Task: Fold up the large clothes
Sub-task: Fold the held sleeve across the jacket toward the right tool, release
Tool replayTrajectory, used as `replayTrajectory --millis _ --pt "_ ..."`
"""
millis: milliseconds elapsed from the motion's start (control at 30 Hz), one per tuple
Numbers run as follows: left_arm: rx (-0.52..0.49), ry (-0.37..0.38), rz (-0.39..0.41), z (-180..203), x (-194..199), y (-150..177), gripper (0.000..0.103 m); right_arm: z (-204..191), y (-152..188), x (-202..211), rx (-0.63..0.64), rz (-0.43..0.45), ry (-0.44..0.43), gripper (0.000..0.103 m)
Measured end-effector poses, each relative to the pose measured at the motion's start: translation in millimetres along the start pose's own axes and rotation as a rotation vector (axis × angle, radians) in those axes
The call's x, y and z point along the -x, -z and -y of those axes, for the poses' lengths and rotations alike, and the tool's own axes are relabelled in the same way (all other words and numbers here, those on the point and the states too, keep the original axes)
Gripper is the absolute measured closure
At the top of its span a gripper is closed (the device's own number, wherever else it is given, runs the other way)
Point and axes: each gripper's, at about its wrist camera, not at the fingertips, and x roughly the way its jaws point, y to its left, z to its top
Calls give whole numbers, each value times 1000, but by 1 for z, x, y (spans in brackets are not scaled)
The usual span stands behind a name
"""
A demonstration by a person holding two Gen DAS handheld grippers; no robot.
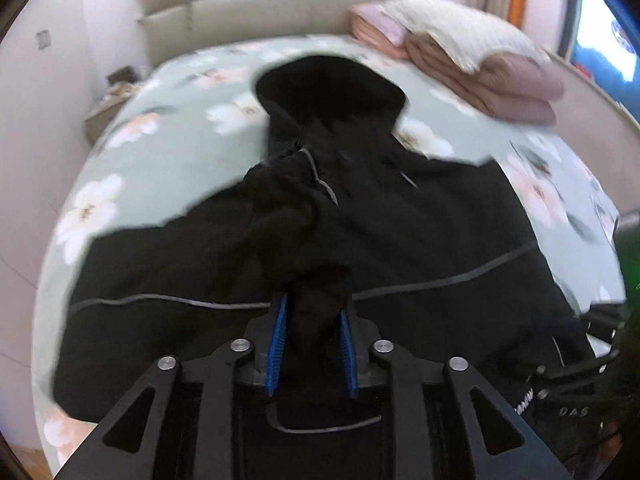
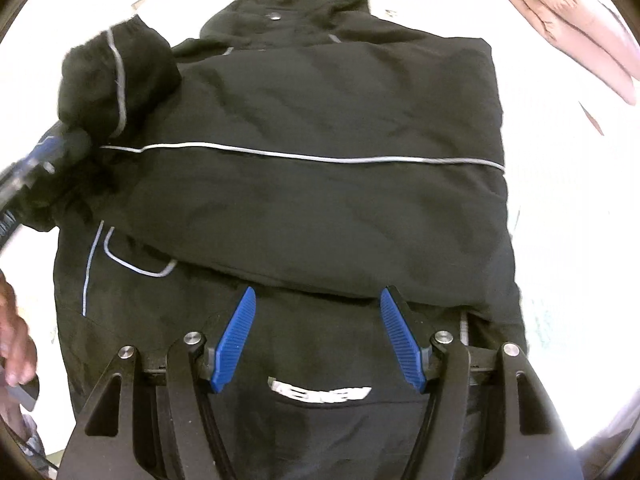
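A black hooded jacket [image 1: 400, 220] with grey piping lies spread on the bed, hood toward the headboard. My left gripper [image 1: 313, 308] is shut on the jacket's sleeve cuff [image 1: 316, 292] and holds it raised over the jacket body. In the right wrist view the jacket [image 2: 320, 120] fills the frame, with one sleeve folded across its front. The left gripper [image 2: 52, 148] shows at the left edge there, gripping the sleeve cuff [image 2: 116, 80]. My right gripper [image 2: 318, 300] is open and empty, just above the jacket's lower front.
The bed [image 1: 168, 160] has a green floral sheet. Folded pink blankets [image 1: 500, 88] and a white pillow [image 1: 460, 32] lie at the far right by the beige headboard [image 1: 280, 4]. A nightstand [image 1: 108, 100] stands left of the bed. A person's hand [image 2: 12, 340] shows at the left edge.
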Motion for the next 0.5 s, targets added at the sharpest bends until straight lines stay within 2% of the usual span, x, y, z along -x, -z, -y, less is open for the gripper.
replayTrajectory --millis 67,133,200,267,300,400,500 --pt "19 36 -26 5 -4 3 74 8 0 2 -9 -4 -16 35" --pt "51 102 -68 2 -8 6 68 15 -6 3 -20 4 -40 35" --pt "94 251 -118 -6 -10 12 64 14 -11 5 -26 14 -71 35" --pt "145 336 -139 -9 -7 17 64 11 -16 7 -22 26 -95 35" --pt "171 354 -148 -12 -7 21 63 6 -19 8 -17 33 -115 35" --pt "202 325 -165 -16 -2 31 63 -4 -28 11 -2 56 -167 35" --pt "212 275 -143 -27 11 37 63 -15 -43 9 -22 63 -272 35"
